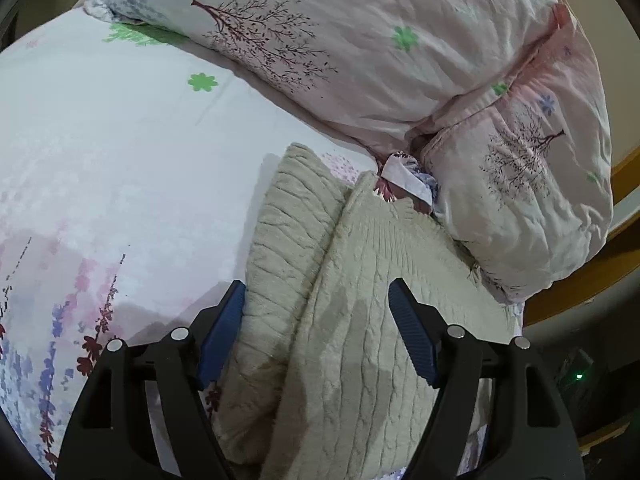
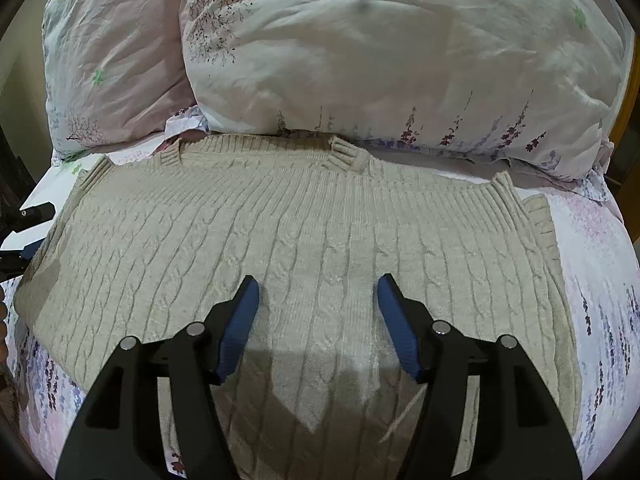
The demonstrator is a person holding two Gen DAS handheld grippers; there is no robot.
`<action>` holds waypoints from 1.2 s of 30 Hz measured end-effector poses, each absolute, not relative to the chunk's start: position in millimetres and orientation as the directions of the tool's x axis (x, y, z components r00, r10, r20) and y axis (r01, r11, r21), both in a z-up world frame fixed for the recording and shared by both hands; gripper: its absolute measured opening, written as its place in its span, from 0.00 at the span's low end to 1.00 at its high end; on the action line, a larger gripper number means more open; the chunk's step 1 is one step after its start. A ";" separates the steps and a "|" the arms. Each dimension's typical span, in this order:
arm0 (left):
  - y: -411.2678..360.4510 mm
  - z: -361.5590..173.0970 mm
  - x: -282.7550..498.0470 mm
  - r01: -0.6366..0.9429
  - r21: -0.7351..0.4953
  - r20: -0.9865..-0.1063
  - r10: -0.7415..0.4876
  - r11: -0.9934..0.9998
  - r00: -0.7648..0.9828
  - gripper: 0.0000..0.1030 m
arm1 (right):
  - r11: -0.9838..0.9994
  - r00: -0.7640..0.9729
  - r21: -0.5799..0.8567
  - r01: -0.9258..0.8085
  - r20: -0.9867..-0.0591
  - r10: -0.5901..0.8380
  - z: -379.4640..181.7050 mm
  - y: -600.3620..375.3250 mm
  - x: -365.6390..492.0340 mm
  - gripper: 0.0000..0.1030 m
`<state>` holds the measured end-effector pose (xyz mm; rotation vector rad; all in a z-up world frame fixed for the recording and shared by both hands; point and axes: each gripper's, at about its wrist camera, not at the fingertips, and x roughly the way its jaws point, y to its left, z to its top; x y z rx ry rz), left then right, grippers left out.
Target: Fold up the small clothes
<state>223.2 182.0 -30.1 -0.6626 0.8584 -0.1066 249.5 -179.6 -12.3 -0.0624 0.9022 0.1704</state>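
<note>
My left tool (image 1: pixel 318 298) was wide open and held nothing. My right tool (image 2: pixel 316 294) was wide open too, with nothing in it. Both hung just above the sweater (image 2: pixel 304 240).

I think the step was to grab an edge and fold it over. To do that well, I should go low and pinch only the top layer, near the edge, not in the middle. I should lift it slowly so the rest does not slide on the bed sheet (image 1: pixel 120 168). Then I should lay it flat and line up the edges. The knit looked thick and soft, so I think it would bend easily but could bunch up.

The sweater lay on the bed, right up against the big quilt (image 2: pixel 400 60). It was cream colored, with twisty rope lines going down it and a ribbed band at the far edge. From the right tool's camera it looked spread out and mostly flat. From the left tool's camera, one part (image 1: pixel 288 216) stuck out from under the top layer, so it seemed partly folded already.
</note>
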 end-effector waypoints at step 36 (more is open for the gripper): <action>80.3 46.5 239.0 0.129 -0.736 -0.432 -0.608 0.665 0.667 0.15 | 0.978 0.608 0.085 -0.189 -0.772 0.185 -5.2 -192.1 246.2 0.63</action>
